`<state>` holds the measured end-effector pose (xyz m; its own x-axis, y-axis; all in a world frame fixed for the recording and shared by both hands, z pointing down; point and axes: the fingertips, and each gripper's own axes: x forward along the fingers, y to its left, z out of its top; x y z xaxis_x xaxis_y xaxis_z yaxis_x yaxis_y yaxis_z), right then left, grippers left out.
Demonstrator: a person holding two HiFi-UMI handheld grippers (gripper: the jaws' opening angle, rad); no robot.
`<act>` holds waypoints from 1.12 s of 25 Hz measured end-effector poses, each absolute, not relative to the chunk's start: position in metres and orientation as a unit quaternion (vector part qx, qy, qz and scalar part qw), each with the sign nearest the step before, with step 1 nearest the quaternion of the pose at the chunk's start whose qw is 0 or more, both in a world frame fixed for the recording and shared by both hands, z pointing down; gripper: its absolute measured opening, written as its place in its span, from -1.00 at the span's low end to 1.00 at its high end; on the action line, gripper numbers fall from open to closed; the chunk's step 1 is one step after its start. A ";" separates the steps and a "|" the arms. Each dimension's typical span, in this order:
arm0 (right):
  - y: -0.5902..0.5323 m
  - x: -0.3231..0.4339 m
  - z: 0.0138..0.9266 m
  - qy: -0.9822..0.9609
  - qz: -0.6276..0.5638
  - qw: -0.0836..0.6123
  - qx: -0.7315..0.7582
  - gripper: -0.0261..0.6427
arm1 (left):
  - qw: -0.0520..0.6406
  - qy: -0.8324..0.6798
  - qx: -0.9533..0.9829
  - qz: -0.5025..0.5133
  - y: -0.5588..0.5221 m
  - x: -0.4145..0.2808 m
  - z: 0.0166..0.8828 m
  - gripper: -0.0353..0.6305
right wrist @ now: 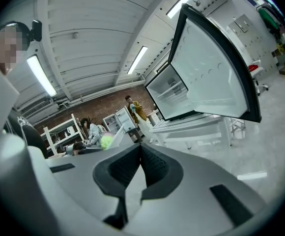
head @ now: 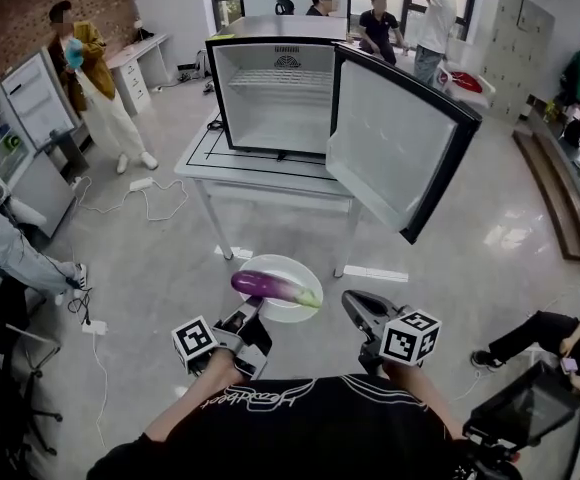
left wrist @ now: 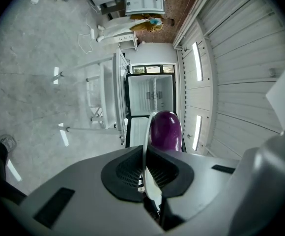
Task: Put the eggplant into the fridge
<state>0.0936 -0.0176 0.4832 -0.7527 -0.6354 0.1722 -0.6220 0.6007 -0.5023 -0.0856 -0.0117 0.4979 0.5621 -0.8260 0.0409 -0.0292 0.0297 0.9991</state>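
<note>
Head view: left tool (head: 253,311) grips the near rim of a white plate (head: 288,266). The eggplant (head: 270,286) lies on the plate, just ahead of that tool. Right tool (head: 356,304) is closed and empty, beside the plate. The fridge (head: 275,93) stands open on the worktop (head: 260,173), well ahead of both tools, w/ its door (head: 395,148) swung right.

Step, prob.: carrying toward the fridge. Next move needs the plate kept level so the eggplant won't roll, and must clear the door edge.

Left gripper view: jaws pinch the plate rim (left wrist: 146,132); eggplant (left wrist: 165,130) just beyond the tips, fridge straight ahead.

Right gripper view: jaws together, nothing btwn.

Writing: script on the shirt (head: 270,398), unreadable. No legible brand on the fridge.
</note>
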 end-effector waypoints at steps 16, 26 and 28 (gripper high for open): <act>-0.084 0.041 0.483 0.900 -0.253 -0.001 -0.354 -0.90 | 0.622 -0.346 0.617 -0.336 -0.077 -0.145 0.508 -0.83; -0.092 0.038 0.488 0.901 -0.256 -0.005 -0.349 -0.90 | 0.622 -0.359 0.605 -0.344 -0.081 -0.158 0.518 -0.83; -0.098 0.037 0.490 0.902 -0.258 -0.006 -0.347 -0.90 | 0.625 -0.360 0.601 -0.344 -0.086 -0.158 0.520 -0.83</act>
<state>0.0370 -0.0978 0.4897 -0.7591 -0.6227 0.1898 -0.6288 0.6261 -0.4610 -0.1577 -0.0859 0.5203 0.5048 -0.8625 0.0362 -0.0021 0.0407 0.9992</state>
